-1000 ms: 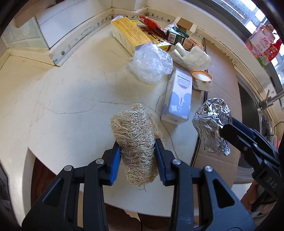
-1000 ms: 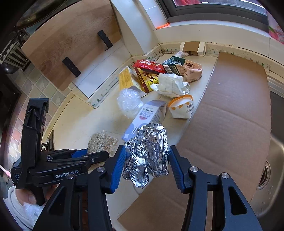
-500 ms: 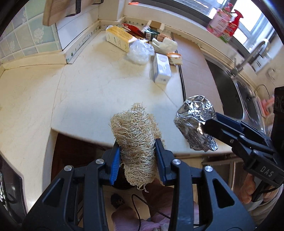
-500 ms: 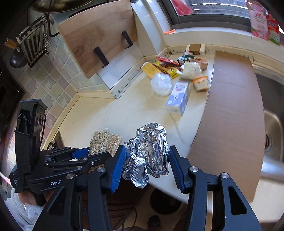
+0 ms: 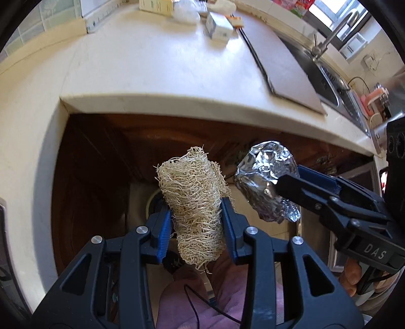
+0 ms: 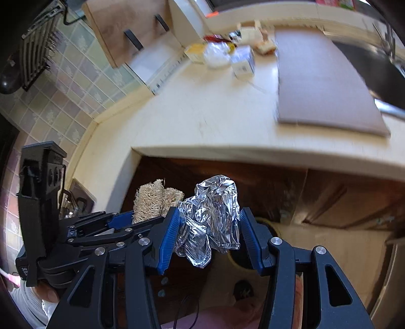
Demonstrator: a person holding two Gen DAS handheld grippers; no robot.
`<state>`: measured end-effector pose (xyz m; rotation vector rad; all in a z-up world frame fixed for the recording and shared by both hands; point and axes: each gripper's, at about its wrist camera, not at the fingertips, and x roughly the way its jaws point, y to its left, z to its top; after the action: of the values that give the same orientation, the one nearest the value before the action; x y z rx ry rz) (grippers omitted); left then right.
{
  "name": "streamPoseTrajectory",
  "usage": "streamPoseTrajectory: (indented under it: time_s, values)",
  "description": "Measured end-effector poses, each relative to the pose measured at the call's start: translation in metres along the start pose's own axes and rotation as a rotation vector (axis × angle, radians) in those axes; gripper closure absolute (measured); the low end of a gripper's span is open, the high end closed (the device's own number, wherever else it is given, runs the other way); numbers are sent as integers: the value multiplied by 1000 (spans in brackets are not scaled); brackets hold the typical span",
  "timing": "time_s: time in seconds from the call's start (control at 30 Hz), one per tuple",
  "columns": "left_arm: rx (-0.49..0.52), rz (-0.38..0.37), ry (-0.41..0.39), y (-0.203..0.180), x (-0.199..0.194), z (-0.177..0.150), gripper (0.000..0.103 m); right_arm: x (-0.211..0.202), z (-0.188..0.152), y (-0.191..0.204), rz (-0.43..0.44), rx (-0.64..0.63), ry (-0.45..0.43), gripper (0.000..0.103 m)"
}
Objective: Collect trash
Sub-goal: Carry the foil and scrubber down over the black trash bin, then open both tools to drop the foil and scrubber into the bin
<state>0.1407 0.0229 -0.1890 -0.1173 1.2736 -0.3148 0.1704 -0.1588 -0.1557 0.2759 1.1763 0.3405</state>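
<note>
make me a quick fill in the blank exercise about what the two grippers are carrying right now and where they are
1. The left gripper is shut on a fibrous ______.
2. The right gripper is shut on a crumpled wad of ______.
3. Both grippers hang out past the front edge of the ______, above the floor.
4. The milk carton lies on the counter beside a flat sheet of ______.

Missing words: loofah sponge; aluminium foil; counter; cardboard

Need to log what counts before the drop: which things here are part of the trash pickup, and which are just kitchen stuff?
Part of the job:
- loofah scrubber, clamped in the left gripper
- crumpled foil, clamped in the right gripper
- cartons and wrappers on the countertop

Lying about:
- brown mat
- faucet
- wooden board
</note>
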Motion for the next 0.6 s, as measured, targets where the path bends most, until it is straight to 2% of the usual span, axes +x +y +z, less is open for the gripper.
streamPoseTrajectory:
  time_s: [0.1,0.33,0.53,0.6]
  values:
    - [12,7,29,4,31,-15,70,28,-21,-18,-24,47,43,54]
    - [49,27,120,17,133,-51,70,107,-85,-68,-62,157,143,54]
    - [54,54,189,37,209,-76,68,166,-128,-99,-94,177,200,54]
    - [39,65,211,44,228,-82,66,183,-141,-108,-84,191,227,74]
